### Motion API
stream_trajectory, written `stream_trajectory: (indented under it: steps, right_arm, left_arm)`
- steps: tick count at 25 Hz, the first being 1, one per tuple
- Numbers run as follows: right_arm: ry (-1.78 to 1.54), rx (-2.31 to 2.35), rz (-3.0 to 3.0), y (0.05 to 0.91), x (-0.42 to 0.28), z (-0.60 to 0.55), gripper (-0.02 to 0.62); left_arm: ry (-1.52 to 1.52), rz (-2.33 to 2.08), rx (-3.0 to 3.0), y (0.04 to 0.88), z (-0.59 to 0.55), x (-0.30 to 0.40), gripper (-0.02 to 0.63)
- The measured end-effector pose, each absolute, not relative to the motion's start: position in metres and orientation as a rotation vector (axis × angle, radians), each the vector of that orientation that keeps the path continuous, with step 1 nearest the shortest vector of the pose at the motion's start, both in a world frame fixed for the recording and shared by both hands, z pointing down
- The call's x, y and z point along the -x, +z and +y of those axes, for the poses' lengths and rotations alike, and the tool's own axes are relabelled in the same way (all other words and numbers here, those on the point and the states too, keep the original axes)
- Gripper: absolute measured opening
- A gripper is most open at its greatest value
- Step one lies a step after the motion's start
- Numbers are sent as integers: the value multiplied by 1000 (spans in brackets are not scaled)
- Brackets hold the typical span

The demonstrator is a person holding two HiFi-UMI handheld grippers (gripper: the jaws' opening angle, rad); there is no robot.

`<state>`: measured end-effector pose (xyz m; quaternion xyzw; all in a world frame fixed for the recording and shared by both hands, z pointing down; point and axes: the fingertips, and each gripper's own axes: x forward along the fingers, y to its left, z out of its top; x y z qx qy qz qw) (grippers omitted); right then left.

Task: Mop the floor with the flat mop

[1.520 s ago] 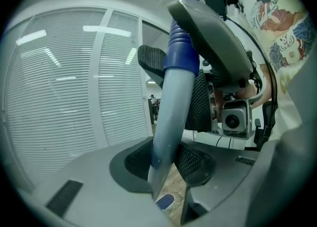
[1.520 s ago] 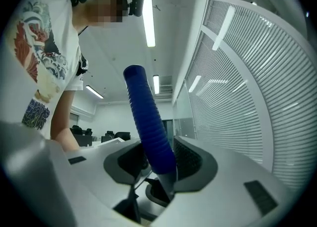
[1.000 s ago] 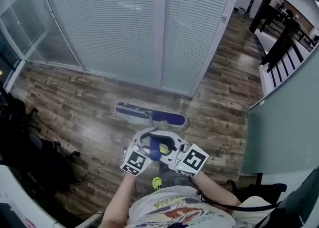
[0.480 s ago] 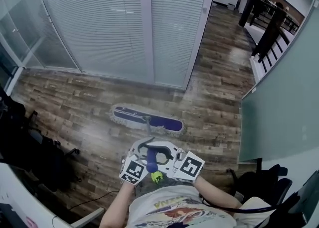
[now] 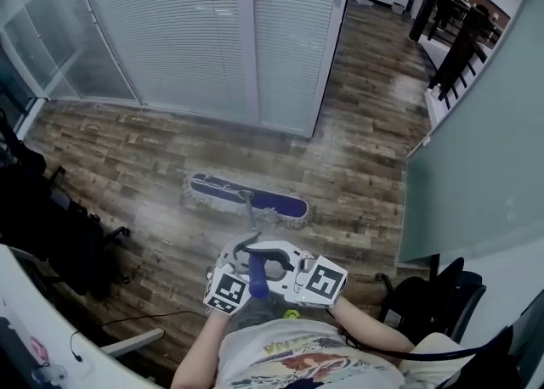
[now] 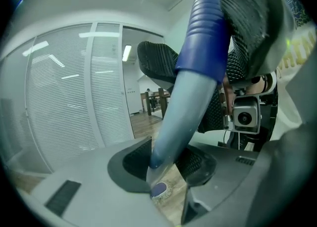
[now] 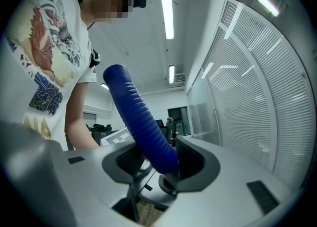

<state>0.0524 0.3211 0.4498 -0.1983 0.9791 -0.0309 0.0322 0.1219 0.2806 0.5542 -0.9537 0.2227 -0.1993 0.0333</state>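
two grippers, one handle. the left gripper (image 6: 166, 164) is clamped on the pale lower shaft (image 6: 183, 112) of the flat mop, jaws roughly half apart with the tube filling the gap. the right gripper (image 7: 156, 164) is clamped higher up on the ribbed blue grip (image 7: 141, 122); its jaws have just eased a little wider, grip still between the pads.

change over the last second: the mop head (image 5: 248, 199) lies flat on the wood floor (image 5: 127, 166) but now sits further out from the blind-covered partition (image 5: 187, 31) than it did, and both grippers have come back with it.

reading: likely a pull stroke under way, clearing the strip along the partition. the planks to the left and towards the corridor look untouched. watch that the loosened right hold does not let the handle twist.
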Motion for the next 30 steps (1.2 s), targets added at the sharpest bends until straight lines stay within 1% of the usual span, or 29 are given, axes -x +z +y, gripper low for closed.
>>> stream_trajectory:
  steps: [8, 12, 17, 24, 30]
  right_arm:
    - [-84, 495, 3114, 471, -49, 438, 181]
    - [-102, 492, 3091, 471, -47, 465, 183]
    - [-81, 456, 3104, 481, -46, 462, 183]
    - [-20, 389, 3039, 463, -45, 422, 183]
    - [-7, 317, 3143, 480, -27, 394, 183]
  left_arm:
    - [-637, 768, 2943, 569, 391, -120, 110]
    - [-628, 766, 2941, 574, 418, -118, 112]
    - [-614, 766, 2936, 579, 413, -118, 112]
    - [-508, 727, 2922, 562, 376, -121, 110]
    - [-508, 733, 2935, 567, 343, -102, 110]
